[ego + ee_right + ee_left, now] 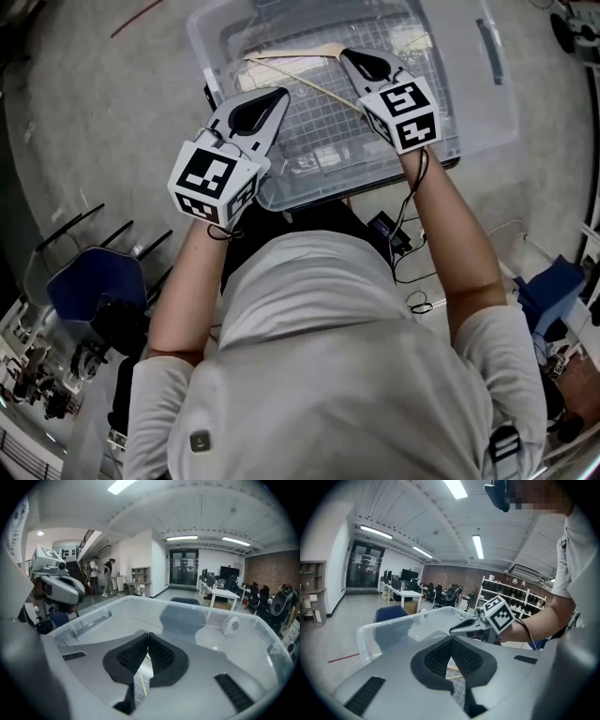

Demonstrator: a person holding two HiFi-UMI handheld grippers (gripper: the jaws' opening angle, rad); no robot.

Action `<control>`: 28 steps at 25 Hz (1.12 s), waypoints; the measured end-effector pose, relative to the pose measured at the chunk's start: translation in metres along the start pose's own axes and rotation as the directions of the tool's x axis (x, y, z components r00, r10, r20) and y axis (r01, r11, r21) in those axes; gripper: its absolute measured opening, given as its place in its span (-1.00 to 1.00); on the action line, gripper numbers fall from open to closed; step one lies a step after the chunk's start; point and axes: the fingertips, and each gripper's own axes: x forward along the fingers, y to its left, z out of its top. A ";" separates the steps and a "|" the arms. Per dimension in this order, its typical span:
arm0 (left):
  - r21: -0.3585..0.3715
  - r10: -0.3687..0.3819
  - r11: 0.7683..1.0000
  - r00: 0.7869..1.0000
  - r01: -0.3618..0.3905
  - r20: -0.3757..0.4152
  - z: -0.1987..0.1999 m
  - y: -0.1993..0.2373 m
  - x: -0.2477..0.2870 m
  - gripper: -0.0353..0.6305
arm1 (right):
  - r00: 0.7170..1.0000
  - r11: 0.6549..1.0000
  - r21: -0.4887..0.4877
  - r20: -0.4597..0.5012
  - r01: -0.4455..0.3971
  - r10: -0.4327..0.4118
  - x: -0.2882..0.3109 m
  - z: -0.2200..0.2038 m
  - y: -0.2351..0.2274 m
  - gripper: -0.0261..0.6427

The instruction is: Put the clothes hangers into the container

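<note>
A clear plastic container (pixel 483 103) stands on the floor in front of me. A pale wooden clothes hanger (pixel 309 84) lies inside it on the gridded bottom. My left gripper (pixel 279 96) hovers over the container's near left part, shut with nothing between its pads. My right gripper (pixel 349 54) hangs above the hanger, apart from it, also shut and empty. In the left gripper view the closed jaws (pixel 450 640) point over the container rim (pixel 393 620) toward the right gripper (pixel 461 629). Under the closed right gripper (pixel 148 634) shows a sliver of the hanger (pixel 140 686).
A blue chair (pixel 89 286) stands at the lower left beside a dark rack. Black cables (pixel 403 248) run over the floor near the container's front edge. Blue cloth (pixel 553 281) lies at the right. Desks and shelves stand far off in the room.
</note>
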 end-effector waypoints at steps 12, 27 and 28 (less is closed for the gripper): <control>0.040 -0.056 0.998 0.998 0.055 0.039 0.006 -0.002 -0.067 -0.84 | 0.978 0.990 0.115 0.185 0.076 -0.097 -0.077 0.051 0.073 -0.86; 0.127 -0.224 0.970 0.967 0.209 0.123 0.021 -0.031 -0.201 -0.84 | 0.920 0.966 0.185 0.316 0.180 -0.232 -0.156 0.094 0.211 -0.86; 0.139 -0.241 0.965 0.963 0.224 0.120 0.019 -0.033 -0.207 -0.84 | 0.915 0.963 0.193 0.322 0.189 -0.245 -0.160 0.094 0.219 -0.86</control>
